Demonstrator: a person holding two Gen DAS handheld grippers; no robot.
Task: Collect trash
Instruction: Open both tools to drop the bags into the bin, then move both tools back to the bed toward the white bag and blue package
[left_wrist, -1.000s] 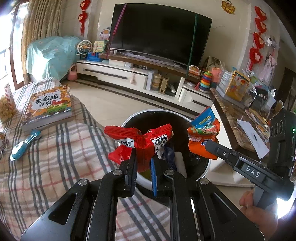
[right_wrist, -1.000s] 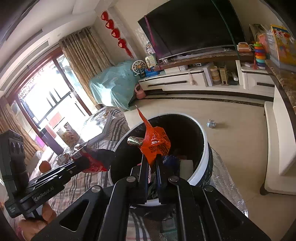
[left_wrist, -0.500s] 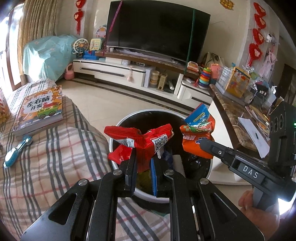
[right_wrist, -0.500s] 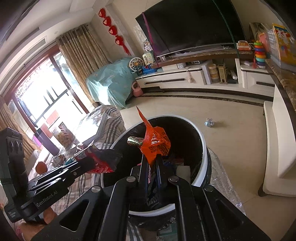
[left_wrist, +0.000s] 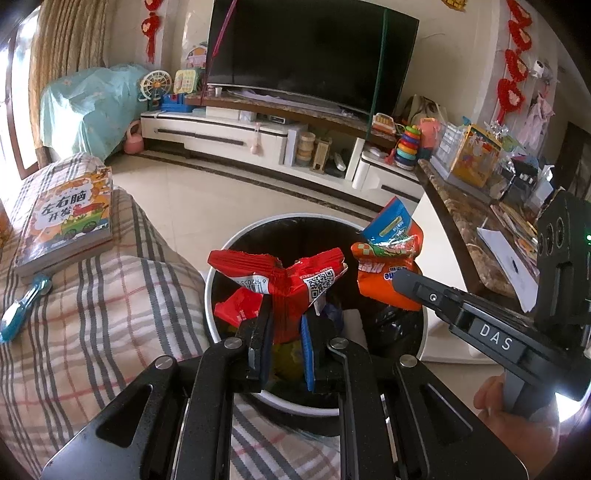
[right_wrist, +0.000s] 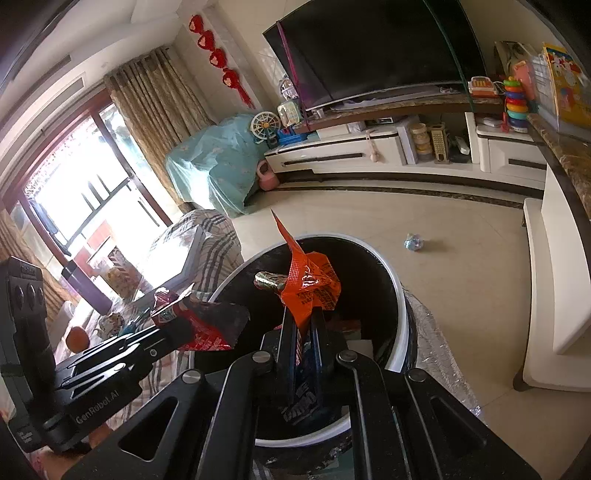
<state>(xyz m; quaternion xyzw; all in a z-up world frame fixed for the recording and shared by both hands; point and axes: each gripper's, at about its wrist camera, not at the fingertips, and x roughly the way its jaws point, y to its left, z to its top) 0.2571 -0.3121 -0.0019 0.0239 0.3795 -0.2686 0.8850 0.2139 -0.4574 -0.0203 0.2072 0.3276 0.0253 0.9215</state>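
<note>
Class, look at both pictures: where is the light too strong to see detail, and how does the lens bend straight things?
Right wrist view: the window is washed out white, and the TV bows. Left wrist view: glare burns the lower right corner beside the hand; the TV stand curves; the red wrapper stays sharp.
</note>
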